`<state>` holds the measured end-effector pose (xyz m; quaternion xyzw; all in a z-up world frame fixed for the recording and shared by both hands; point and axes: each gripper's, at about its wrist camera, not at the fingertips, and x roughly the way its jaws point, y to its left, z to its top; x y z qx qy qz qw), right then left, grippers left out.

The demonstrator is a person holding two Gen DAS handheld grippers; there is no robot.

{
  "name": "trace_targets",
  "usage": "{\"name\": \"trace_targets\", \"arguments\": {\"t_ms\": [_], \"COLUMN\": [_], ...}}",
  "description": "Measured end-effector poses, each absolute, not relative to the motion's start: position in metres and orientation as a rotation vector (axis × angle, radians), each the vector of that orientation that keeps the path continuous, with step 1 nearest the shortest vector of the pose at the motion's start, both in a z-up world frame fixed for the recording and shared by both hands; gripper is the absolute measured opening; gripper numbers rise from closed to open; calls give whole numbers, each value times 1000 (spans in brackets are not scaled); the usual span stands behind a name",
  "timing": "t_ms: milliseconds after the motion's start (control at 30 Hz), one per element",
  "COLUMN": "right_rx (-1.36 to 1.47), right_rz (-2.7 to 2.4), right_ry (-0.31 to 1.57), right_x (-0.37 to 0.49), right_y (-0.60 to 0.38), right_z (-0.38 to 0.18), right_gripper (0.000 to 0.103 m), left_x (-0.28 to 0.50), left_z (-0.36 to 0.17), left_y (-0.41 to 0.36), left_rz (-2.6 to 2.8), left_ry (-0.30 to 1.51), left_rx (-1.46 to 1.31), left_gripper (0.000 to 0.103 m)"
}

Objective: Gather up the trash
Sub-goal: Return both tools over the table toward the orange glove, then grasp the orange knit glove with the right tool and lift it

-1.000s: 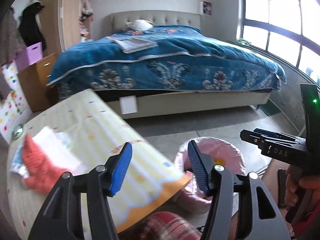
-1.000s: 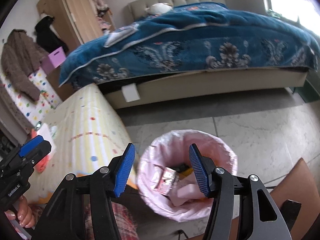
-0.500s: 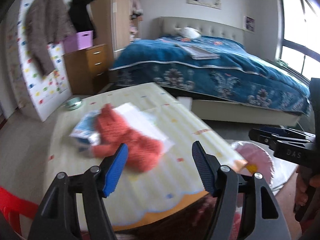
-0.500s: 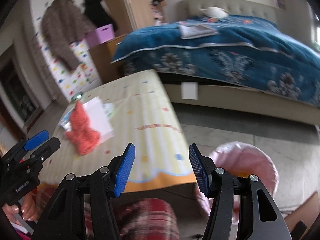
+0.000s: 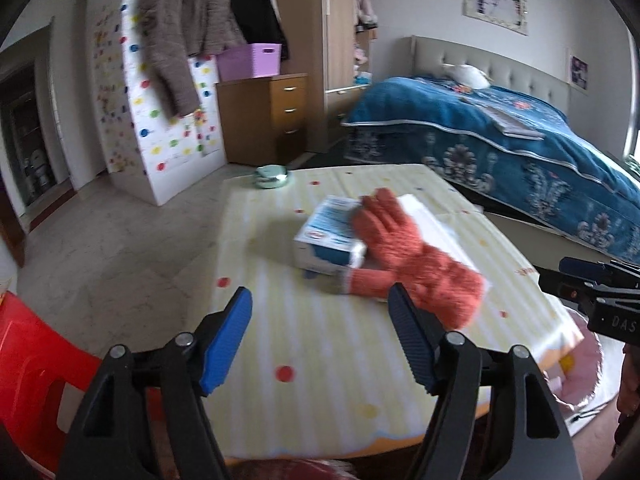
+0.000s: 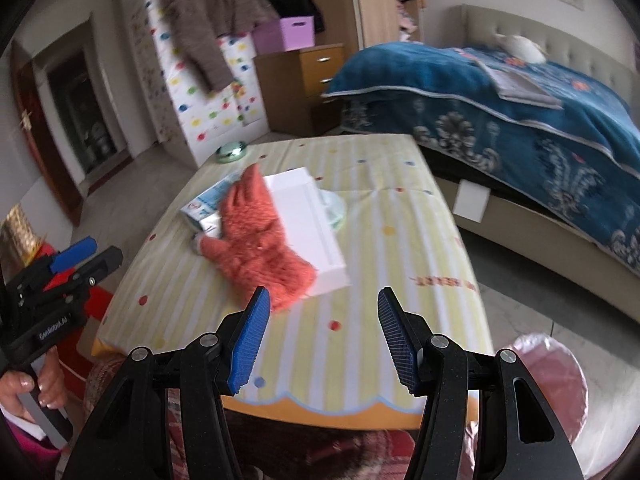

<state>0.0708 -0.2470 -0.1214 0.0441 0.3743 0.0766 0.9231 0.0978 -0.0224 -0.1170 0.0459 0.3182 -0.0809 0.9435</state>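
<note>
An orange-red woolly glove (image 5: 412, 260) (image 6: 260, 240) lies on the yellow striped table (image 5: 320, 340) (image 6: 380, 240), across a blue and white carton (image 5: 324, 240) (image 6: 204, 208) and a white foam slab (image 6: 308, 216). A pink-lined trash bin (image 6: 560, 376) (image 5: 584, 364) stands on the floor at the table's near right corner. My left gripper (image 5: 320, 340) is open and empty above the near table edge. My right gripper (image 6: 324, 340) is open and empty, a little nearer than the glove.
A small green round tin (image 5: 272, 176) (image 6: 232, 150) sits at the table's far edge. A red plastic chair (image 5: 36, 380) stands at the left. A bed with a blue cover (image 5: 520, 148) fills the right. A wooden drawer unit (image 5: 264, 116) stands behind.
Both grippers have swung left, from over the pink bin to facing the table. The glove and carton now sit in the middle of both views. Both grippers stay open.
</note>
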Motion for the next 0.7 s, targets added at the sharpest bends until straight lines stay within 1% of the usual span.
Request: {"name": "trace_targets", "arguments": {"t_ms": [100,167,233,300,367,633,667,700], "right_rx": [62,41,18,-16,-47,-143,-149,-170], "right_rz": [185,199,215,234,244,255,257,258], "right_ry": [794,808,821,840,855,908,911,910], "right_x": [89,99,109,122,132,163,165,164], "right_y": [-231,-221,-212,-199,-190,-165,-164,-162], "right_z": [-127,-131,-136,-143,-150,-174,-175,-175], "right_gripper": [58,62,64,72,73,73,72,69], "left_x": [106,110,114,119,123,134,135,135], "left_z": [-119,-121,-124,-127,-130,-133,-134,-133], "left_y": [-12,-6,-1,3,5,11,11,11], "left_rz": [-134,-121,-108,-98,-91,-78,-78,-79], "left_ry": [655,662,673,685,695,710,711,711], "left_rx": [90,85,82,82,82,84,82,80], "left_gripper": [74,75,75,75,75,75,75,75]}}
